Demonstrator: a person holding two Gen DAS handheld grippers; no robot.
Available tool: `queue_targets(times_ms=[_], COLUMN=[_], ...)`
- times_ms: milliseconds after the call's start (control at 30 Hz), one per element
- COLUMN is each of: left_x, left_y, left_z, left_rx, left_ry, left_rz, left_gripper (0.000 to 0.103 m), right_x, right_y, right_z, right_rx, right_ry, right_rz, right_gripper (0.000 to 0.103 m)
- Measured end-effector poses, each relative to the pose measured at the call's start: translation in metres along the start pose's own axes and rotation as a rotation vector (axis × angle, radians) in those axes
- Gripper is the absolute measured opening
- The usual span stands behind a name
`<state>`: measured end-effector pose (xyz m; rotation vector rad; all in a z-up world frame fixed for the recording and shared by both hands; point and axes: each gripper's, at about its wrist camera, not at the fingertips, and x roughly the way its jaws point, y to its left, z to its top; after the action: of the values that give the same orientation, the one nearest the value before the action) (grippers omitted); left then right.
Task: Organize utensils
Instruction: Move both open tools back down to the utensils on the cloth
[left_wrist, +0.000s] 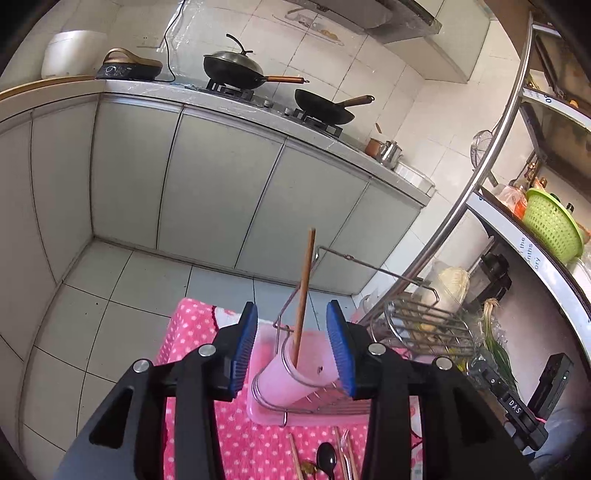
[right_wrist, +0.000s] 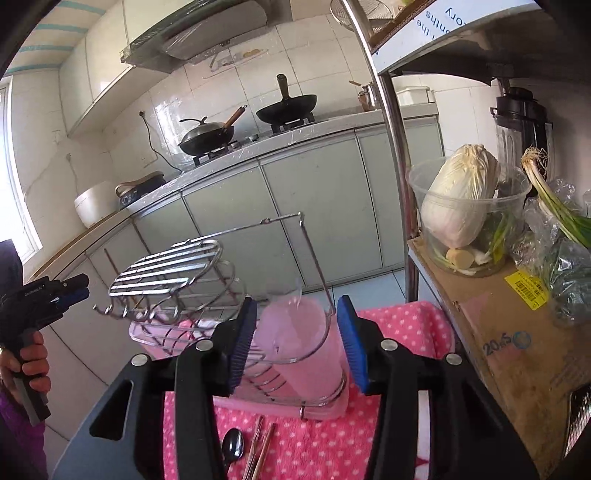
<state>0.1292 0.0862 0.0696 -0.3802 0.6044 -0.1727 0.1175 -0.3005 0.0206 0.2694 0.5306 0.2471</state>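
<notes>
A wire utensil rack (left_wrist: 424, 325) with a pink cup holder (left_wrist: 291, 380) stands on a pink tray on the dotted pink cloth (left_wrist: 192, 332). One wooden chopstick (left_wrist: 304, 291) stands upright in the cup. My left gripper (left_wrist: 291, 350) is open and empty, its jaws on either side of the cup, above it. My right gripper (right_wrist: 299, 343) is open and empty, framing the pink cup (right_wrist: 299, 350) from the other side. A black spoon (left_wrist: 327, 461), a fork and chopsticks (left_wrist: 295, 458) lie on the cloth in front; the spoon (right_wrist: 232, 446) and chopsticks (right_wrist: 260, 450) also show in the right wrist view.
A metal shelf post (right_wrist: 395, 147) and a shelf with a cabbage tub (right_wrist: 465, 206), scallions and a cardboard box (right_wrist: 517, 332) stand right of the rack. Kitchen cabinets with two woks (left_wrist: 236, 70) lie beyond. The other hand-held gripper (right_wrist: 44, 295) shows at far left.
</notes>
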Motion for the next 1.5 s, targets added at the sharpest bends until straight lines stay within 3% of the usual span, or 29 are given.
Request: queue_targets(times_ms=[233,500,733,967,1233,1500], left_x=[-0.011,0.01,0.032,0.055,0.099,0.131], left_y=[-0.002,-0.009,-0.019,-0.019,-0.023,-0.027], left_z=[-0.049,-0.109,-0.148,-0.169,-0.17,-0.184], left_rx=[0.0,0.008,0.02,-0.003,0.005,0.033], left_ry=[0.113,0.249,0.329,0.413,0.519,0.566], left_rz=[-0.017,0.008,0.049,0.057,0.097,0.16], left_gripper=[0.037,0.036,0.026,0.021,0.017,0.013], right_x=[-0.009,0.0,0.002,0.004,0.009,0.019], right_y=[0.008,0.014,0.013,0.008,0.009,0.004], right_z=[-0.046,-0.083,-0.106,-0.116,-0.126,-0.132], right_rx=[0.022,0.054,0.088,0.13,0.132,0.142], right_ry=[0.098,0.213,0.269,0.326,0.359,0.399], right_rz=[0.01,0.019,0.011,0.045,0.06,0.064], right_gripper=[0.046,0.046,0.046,0.046,0.046,0.046])
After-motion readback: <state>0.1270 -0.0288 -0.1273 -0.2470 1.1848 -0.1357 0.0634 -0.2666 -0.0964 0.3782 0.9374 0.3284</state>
